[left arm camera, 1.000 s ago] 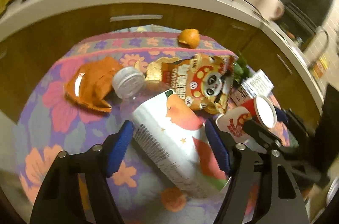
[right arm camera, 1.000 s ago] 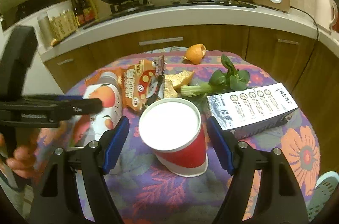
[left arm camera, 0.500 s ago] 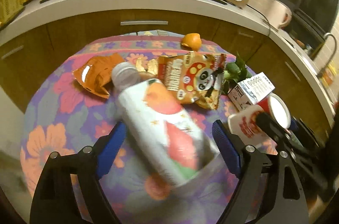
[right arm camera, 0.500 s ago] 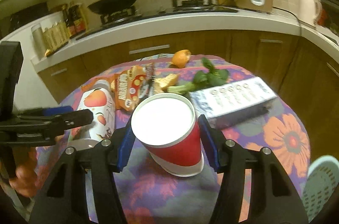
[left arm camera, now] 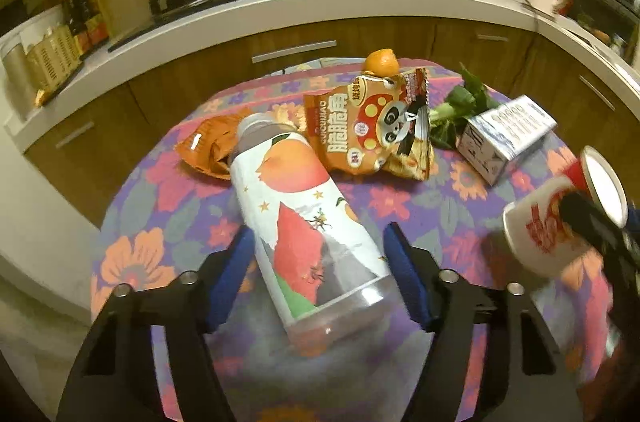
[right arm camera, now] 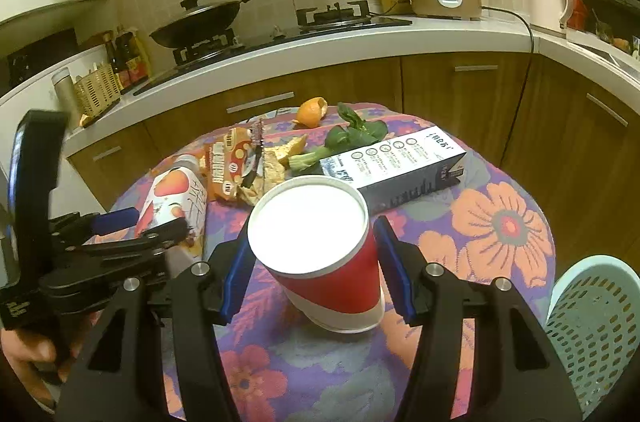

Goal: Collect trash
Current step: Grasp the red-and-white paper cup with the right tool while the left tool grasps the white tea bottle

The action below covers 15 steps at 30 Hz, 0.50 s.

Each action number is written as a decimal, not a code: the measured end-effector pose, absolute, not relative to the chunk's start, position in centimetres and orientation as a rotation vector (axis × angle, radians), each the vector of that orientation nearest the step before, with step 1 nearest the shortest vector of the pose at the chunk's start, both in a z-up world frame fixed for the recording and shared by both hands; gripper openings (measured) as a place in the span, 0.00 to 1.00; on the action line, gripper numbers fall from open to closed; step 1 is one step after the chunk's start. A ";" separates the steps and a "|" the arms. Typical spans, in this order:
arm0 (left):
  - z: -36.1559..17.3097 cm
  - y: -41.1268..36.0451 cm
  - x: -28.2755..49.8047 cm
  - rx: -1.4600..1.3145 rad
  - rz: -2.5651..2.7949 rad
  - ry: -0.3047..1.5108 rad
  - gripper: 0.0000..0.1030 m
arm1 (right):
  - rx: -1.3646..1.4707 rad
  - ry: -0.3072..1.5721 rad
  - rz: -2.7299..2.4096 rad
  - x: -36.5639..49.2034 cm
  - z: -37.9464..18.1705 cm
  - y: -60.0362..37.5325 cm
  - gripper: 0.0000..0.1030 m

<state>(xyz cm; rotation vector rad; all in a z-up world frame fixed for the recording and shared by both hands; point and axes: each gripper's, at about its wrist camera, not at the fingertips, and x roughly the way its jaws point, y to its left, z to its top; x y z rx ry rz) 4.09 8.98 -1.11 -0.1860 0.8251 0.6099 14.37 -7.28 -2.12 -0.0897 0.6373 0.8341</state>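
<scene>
- The left gripper [left arm camera: 316, 258] is clamping its blue pads on a plastic bottle [left arm camera: 308, 222] with an orange-fruit label; the bottle is tilting, cap end pointing away toward the kitchen counter [left arm camera: 280, 10], clear base nearest the camera.
- The right gripper [right arm camera: 310, 262] is pinching a red paper cup [right arm camera: 320, 258] by its sides; the cup is leaning, white mouth facing the lens, over the floral tablecloth [right arm camera: 500, 222].
- Beyond the bottle, a panda snack bag [left arm camera: 372, 130] is lying beside a crumpled orange wrapper [left arm camera: 208, 146]; orange peel [left arm camera: 381, 61] is sitting at the far edge of the round table.
- Leafy greens [right arm camera: 352, 138] are touching a long printed carton [right arm camera: 400, 166]; both are lying behind the cup.
- A pale green perforated basket [right arm camera: 592, 334] is standing at lower right, beside the table.
</scene>
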 end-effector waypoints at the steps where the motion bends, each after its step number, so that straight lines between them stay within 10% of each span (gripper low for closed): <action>1: -1.1 9.2 3.1 -0.183 0.584 0.820 0.55 | -0.088 0.635 0.837 14.2 -2.1 -7.4 0.52; 8: -0.7 11.8 -2.1 -0.204 0.448 0.818 0.49 | -0.063 0.641 0.861 12.9 -1.8 -7.0 0.52; 15: -1.3 12.8 -0.6 -0.230 0.407 0.855 0.67 | -0.075 0.650 0.858 11.7 -2.0 -6.4 0.52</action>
